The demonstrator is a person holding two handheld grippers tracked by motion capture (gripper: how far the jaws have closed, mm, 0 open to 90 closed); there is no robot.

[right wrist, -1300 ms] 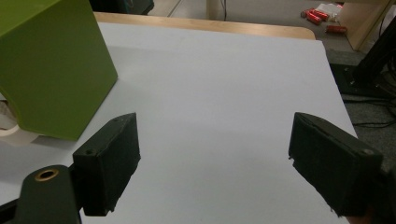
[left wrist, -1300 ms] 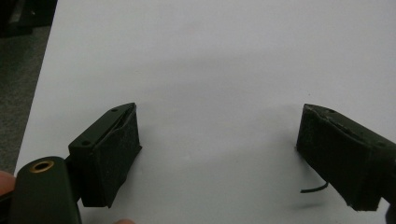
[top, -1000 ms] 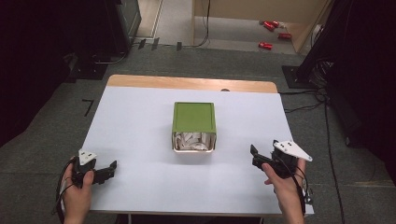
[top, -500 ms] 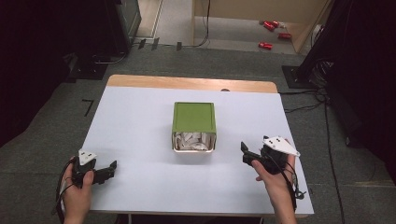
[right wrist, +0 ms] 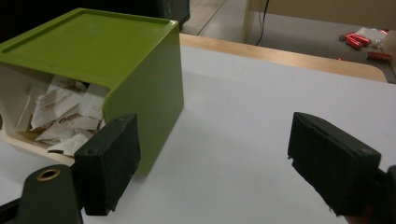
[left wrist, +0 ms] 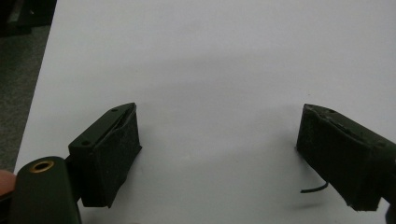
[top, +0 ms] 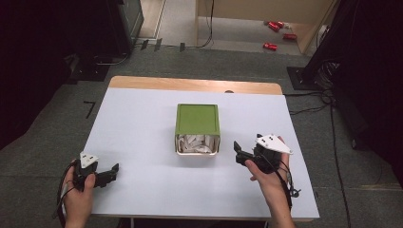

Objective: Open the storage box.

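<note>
Two claws work over the white worktop (top: 142, 123) in the high view. The green box (top: 197, 118) sits mid-worktop, its open face with paper packets (top: 196, 142) turned toward the near edge. The right claw (top: 239, 151), jaws spread and holding nothing, hovers just beside the box's near right corner; the left claw (top: 113, 171) rests near the near left corner of the worktop, well apart from the box.

From the left gripper view, the left claw (left wrist: 217, 154) stands spread over bare worktop.

From the right gripper view, the right claw (right wrist: 212, 163) gapes wide, its left jaw lined up with the green box (right wrist: 140, 88) wall.

I judge this the approach step; next the right claw must close the gap and seat a jaw against the box or its packets. Compared with a second ago, the right claw has moved inward from the right edge toward the box; the left has stayed put.
</note>
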